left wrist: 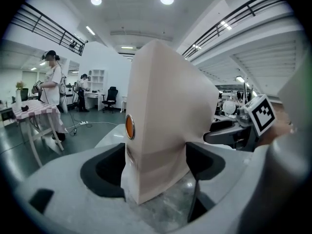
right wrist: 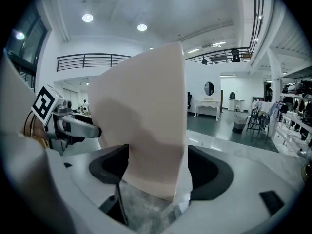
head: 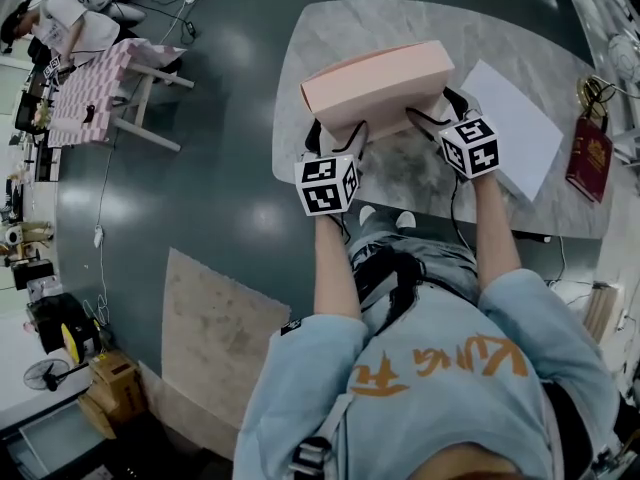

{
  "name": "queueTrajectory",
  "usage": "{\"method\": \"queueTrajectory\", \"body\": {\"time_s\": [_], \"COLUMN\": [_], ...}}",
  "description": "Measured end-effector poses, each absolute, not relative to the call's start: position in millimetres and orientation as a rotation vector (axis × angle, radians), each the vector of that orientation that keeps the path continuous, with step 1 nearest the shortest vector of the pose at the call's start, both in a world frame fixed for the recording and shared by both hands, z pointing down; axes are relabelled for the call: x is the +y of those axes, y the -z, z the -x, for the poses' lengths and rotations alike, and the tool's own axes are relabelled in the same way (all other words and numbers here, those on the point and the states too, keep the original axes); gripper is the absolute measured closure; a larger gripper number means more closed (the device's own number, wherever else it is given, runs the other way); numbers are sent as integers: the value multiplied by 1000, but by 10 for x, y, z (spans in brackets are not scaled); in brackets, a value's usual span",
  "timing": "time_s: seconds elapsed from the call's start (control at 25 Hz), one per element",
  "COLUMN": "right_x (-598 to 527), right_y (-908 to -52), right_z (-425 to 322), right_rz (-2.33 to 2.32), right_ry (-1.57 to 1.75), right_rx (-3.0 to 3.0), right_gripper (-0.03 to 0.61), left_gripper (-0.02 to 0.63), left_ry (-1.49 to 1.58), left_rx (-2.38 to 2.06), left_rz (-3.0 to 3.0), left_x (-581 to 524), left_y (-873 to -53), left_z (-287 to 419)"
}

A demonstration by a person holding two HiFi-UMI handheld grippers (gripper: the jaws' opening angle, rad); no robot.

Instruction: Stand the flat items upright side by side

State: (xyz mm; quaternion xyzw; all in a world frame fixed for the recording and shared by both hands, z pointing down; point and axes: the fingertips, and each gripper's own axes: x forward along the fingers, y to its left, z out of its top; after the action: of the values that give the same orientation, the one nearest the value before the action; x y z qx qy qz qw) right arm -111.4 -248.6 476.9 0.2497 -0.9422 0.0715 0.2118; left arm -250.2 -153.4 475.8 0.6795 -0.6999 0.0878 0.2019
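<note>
A flat pink box [head: 375, 83] stands on its long edge over the near side of the marble table [head: 415, 173], held at both ends. My left gripper [head: 338, 140] is shut on its left end, and my right gripper [head: 440, 110] is shut on its right end. In the left gripper view the box [left wrist: 165, 111] fills the gap between the jaws of the left gripper [left wrist: 156, 165], with an orange round spot [left wrist: 129, 126] on its side. In the right gripper view the box [right wrist: 146, 121] sits upright between the dark pads of the right gripper [right wrist: 158, 167].
A white flat sheet [head: 515, 128] lies on the table right of the box, and a red booklet [head: 590, 158] lies at the right edge. A checkered side table [head: 95, 88] and a person stand far left. A brown slab [head: 220, 328] lies on the floor.
</note>
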Motion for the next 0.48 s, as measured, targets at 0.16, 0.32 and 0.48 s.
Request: {"method": "queueTrajectory", "body": {"time_s": [0.16,0.32,0.48], "right_x": [-2477,-2447,-2365], "right_y": [-4709,-4701,-4712], "right_z": [1057,998,922], "right_rz": [-716,-737,-746], "right_ry": [-218,-244,-283], "right_rx": [-2638,-2644,-2651], "right_gripper": [198,199,230], "left_gripper": [212,212,236], "left_ry": [-209,-211,-190], "left_rx": [-1965,-1963,-1970], "left_rz": [-1870,-1853,-1827], "left_x": [-1470,-1390,-1264], "left_y": [-4770,-4794,-4801], "left_z": [2515,2496,2484]}}
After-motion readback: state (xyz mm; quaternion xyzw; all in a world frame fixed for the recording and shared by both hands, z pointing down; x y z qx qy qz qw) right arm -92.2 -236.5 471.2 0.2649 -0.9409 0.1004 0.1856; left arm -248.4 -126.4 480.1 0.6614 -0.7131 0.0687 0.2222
